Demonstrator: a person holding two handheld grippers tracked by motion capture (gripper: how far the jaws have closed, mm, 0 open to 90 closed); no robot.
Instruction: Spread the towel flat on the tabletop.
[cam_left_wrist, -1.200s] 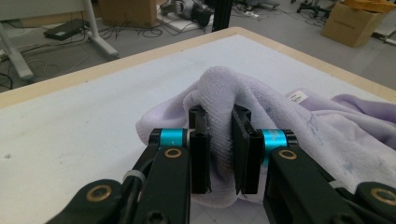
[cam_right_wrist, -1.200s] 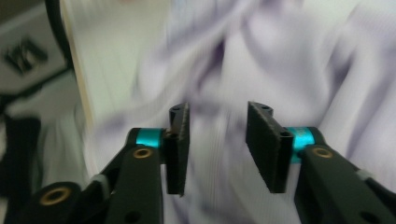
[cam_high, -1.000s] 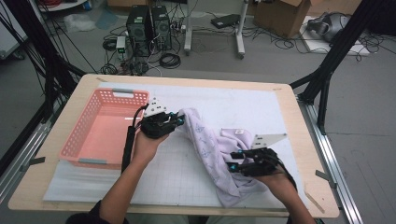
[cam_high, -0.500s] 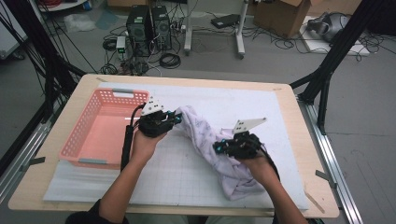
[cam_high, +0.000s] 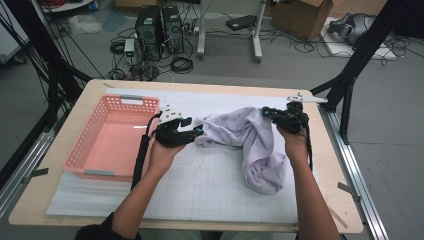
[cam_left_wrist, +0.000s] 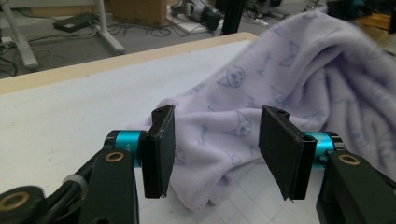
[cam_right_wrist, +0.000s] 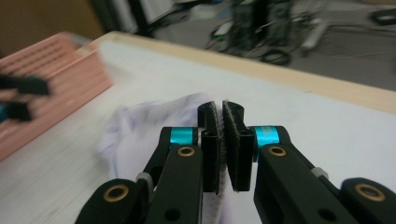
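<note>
Lilac fleece cloth (cam_high: 252, 145) with a faint printed animal-face pattern lies crumpled on the white gridded mat (cam_high: 200, 185) that covers the pale wooden table (cam_high: 45, 200), right of centre; its bulk hangs in a rounded fold toward the near right, while a twisted band of it stretches leftward and another part rises to the far right; nearest in the high view, the person's two forearms come in from the bottom edge; the left gripper (cam_high: 197, 132) sits at the left end of the cloth, its jaws having just been opening, and in the left gripper view the two black pads (cam_left_wrist: 159, 149) stand apart with the cloth's edge (cam_left_wrist: 219, 135) lying between them, not pressed by either; the right gripper (cam_high: 267, 112) is farther off at the right, raised above the mat, its jaws pressed together on a thin fold of the cloth, which the right gripper view shows pinched between the pads (cam_right_wrist: 236, 140) with the fabric (cam_right_wrist: 140, 126) trailing away below; left of the left gripper rests a pink perforated plastic basket (cam_high: 120, 102), just beside that hand; beyond the table lie black cables and computer towers (cam_high: 160, 25) on the grey floor.
</note>
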